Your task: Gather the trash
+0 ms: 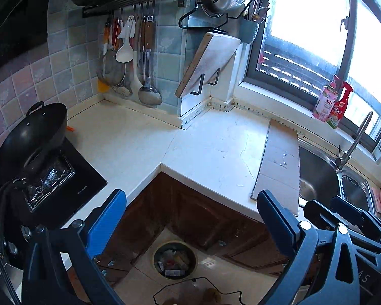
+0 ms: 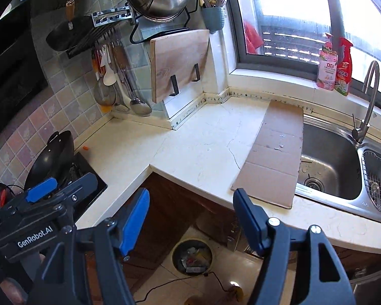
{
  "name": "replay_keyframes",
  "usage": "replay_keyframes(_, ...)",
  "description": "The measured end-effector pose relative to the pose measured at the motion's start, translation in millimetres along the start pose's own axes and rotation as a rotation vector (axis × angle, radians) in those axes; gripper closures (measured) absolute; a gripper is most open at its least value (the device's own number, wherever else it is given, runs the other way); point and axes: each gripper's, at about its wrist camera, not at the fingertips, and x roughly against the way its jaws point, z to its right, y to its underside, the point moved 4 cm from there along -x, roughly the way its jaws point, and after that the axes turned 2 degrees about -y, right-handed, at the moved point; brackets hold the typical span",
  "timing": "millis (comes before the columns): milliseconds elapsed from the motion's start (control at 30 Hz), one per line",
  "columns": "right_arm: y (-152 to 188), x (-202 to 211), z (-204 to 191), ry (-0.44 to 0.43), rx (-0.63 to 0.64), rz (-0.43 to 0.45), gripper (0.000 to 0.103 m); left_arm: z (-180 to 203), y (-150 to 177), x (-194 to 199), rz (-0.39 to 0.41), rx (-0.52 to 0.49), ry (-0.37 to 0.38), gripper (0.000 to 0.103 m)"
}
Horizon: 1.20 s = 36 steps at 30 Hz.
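1. The wok (image 1: 30,137) leans at the counter's (image 1: 129,139) left end; a careless swing could tip it.
2. Left gripper (image 1: 190,218): jaws open, empty.
3. The bin (image 1: 174,259) of trash sits on the floor below.
4. Right gripper (image 2: 191,218): jaws open, empty.
5. The cardboard (image 2: 274,152) overhangs the sink (image 2: 330,167); a one-sided grab could drop it in.

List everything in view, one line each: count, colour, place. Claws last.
Trash bin: one, dark, floor below counter corner, holds litter.
Cardboard sheet: one, brown, flat on counter beside sink.
Sink: one, steel, right.
Wok: one, black, on stove, left.
Cutting board: one, wooden, wall bracket.
Bottles: two, pink and red, windowsill.
Left claw: open, empty.
Right claw: open, empty.
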Motion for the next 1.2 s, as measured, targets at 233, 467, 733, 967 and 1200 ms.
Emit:
replay_keyframes(233, -5.3, -6.2, 6.7, 0.002, 0.005, -0.005, 0.034, 1.7, -3.1, -3.8, 0.000, -0.007, -0.023, 0.001)
replay_keyframes(467, -10.8, -11.0, 6.3, 0.003, 0.023, -0.003, 0.034, 3.3, -6.5, -7.6, 0.007, 0.004, -0.056, 0.001)
replay_keyframes(733, -14.1, -14.7, 4.2, -0.012, 0.038, 0.000, 0.034, 0.1, -8.1, -7.5, 0.018, 0.017, -0.083, 0.001)
replay_keyframes(967, -16.7, -18.1, 2.5, -0.020, 0.048, -0.002, 0.034, -1.3, -9.0, -8.7, 0.015, 0.021, -0.104, 0.001)
replay_keyframes(1200, -17.7, -21.8, 1.2, -0.027, 0.051, -0.008, 0.034, -1.8, -8.0, -10.1, 0.007, 0.019, -0.128, 0.001)
